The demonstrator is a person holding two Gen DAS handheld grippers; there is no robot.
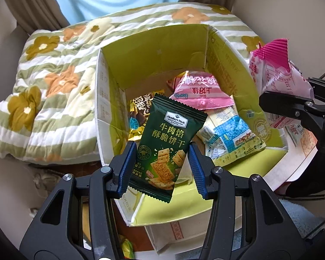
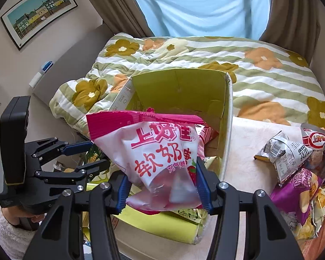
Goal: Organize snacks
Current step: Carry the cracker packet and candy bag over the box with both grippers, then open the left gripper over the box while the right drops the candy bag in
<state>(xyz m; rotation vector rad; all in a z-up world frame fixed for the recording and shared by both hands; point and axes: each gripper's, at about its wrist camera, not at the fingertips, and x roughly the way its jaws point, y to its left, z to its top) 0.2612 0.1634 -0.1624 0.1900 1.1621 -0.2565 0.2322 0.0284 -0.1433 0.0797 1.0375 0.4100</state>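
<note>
Box (image 1: 227, 49) open on bed. Left gripper (image 1: 163, 164) grasps green cracker packet (image 1: 164, 145) above box; right gripper (image 2: 162, 186) grasps pink candy bag (image 2: 158, 156) beside it.

box (image 1: 110, 99) floor hidden, snack pile (image 2: 303, 173) cropped

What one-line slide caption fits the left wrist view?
Left gripper holds a green cracker packet over the snack-filled yellow box; right gripper holds a pink bag.

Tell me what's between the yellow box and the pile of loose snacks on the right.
In the right wrist view, only a bare stretch of pale tabletop lies between the yellow box and the loose snack pile.
</note>
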